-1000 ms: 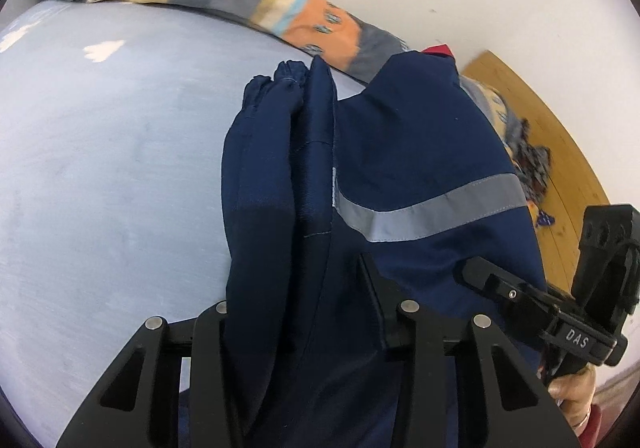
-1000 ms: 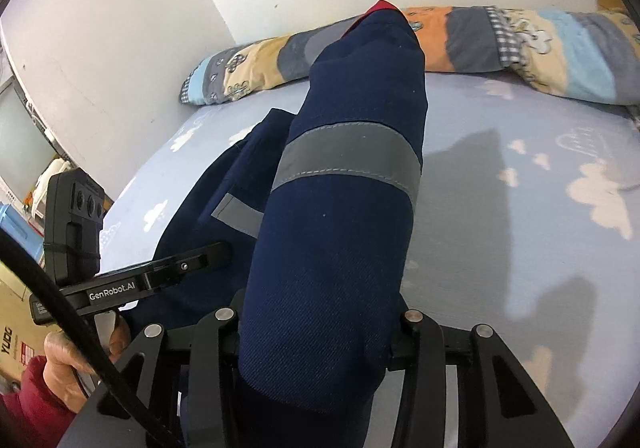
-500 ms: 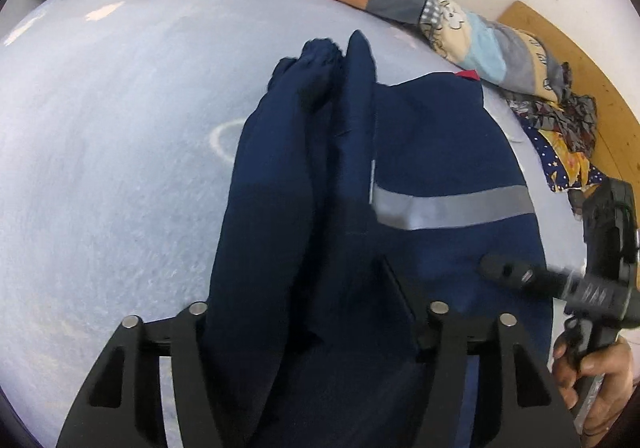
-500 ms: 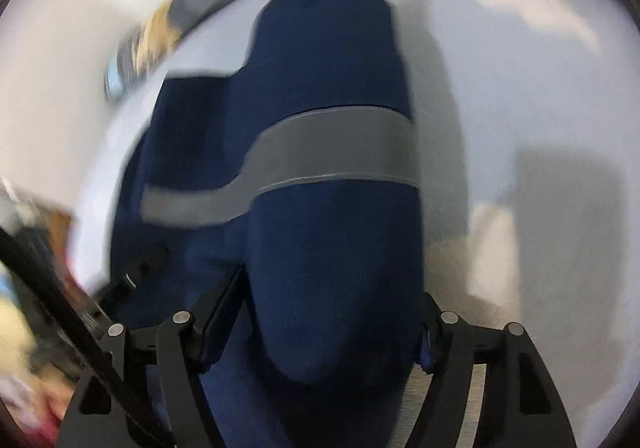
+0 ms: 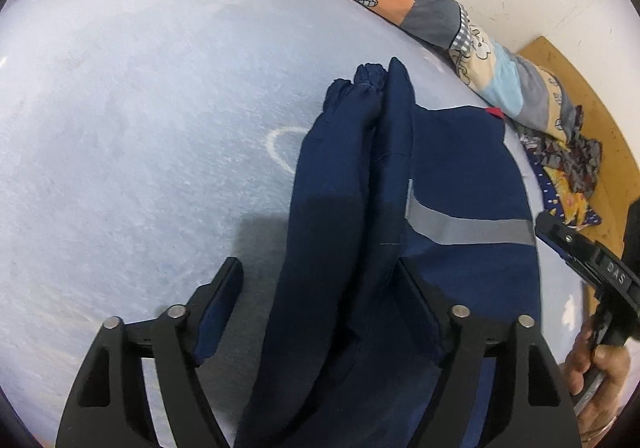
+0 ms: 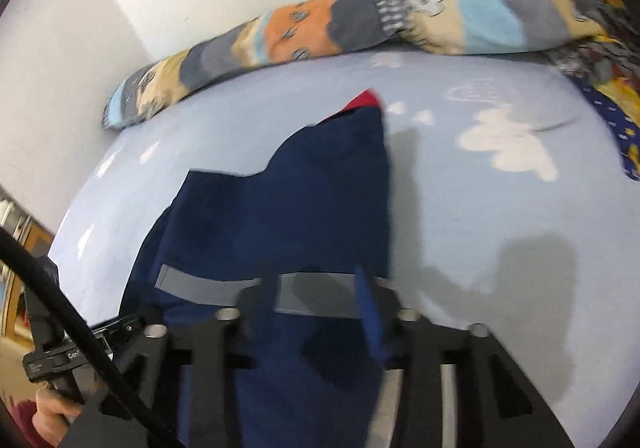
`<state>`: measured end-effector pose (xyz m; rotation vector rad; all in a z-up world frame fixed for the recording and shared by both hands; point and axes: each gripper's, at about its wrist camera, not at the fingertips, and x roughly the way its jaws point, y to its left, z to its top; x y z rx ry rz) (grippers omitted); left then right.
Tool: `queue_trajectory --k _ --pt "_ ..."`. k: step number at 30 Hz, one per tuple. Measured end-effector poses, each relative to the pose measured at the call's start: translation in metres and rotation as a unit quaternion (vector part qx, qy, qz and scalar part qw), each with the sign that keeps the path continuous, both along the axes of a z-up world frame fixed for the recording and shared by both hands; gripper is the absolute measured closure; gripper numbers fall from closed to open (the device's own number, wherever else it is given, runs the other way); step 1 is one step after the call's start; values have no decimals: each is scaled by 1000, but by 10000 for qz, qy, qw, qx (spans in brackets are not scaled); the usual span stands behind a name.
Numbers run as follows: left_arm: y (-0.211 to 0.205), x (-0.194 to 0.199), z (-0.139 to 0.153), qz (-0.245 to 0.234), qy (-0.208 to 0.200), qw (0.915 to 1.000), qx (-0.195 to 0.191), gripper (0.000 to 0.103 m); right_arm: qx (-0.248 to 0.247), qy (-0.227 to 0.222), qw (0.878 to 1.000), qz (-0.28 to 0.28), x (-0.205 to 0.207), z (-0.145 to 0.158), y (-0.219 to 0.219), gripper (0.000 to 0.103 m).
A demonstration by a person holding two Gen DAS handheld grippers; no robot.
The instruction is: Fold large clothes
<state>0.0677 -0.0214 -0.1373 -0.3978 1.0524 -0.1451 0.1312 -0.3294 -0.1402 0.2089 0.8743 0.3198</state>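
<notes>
A navy work garment with a grey reflective band and a red tag lies spread on the light blue bed sheet. My left gripper hangs just above its near end with the jaws opening wide. A bunched fold lies between them, and the left finger stands clear of the cloth. In the right wrist view the garment lies flat under my right gripper. Its jaws are closing over the grey band, which stays flat and unpinched. A hand holds each gripper.
A rolled patchwork quilt runs along the white wall at the bed's far edge. Crumpled colourful cloths sit by a wooden board at the right. The left gripper shows at the right wrist view's lower left.
The garment, held up in both grippers a second ago, now lies on the bed. The left jaws have spread and the cloth has dropped out of the right jaws. Both grippers have sunk.
</notes>
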Motion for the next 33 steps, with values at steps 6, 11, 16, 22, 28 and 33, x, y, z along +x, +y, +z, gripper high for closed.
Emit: queue_trajectory --k 6,11,16,22,28,33 --pt "9 -11 -1 85 -236 9993 263 16 150 769 9967 -231 30 -23 -4 71" --pt "13 -43 29 411 -856 9932 668 17 -308 -219 9993 -53 27 24 20 70" --pt "-10 -61 51 141 -1356 9836 1181 17 -242 -27 9997 -46 63 15 40 70" --pt "-30 -49 6 -530 -666 9838 1579 16 -383 776 9960 -231 103 -33 43 69" --pt "-19 -53 17 -227 -794 9868 1390 18 -584 -32 9974 418 82 11 101 66" --pt "-29 -74 33 -172 -1141 9814 1537 18 -570 42 9898 1305 72 -11 170 66"
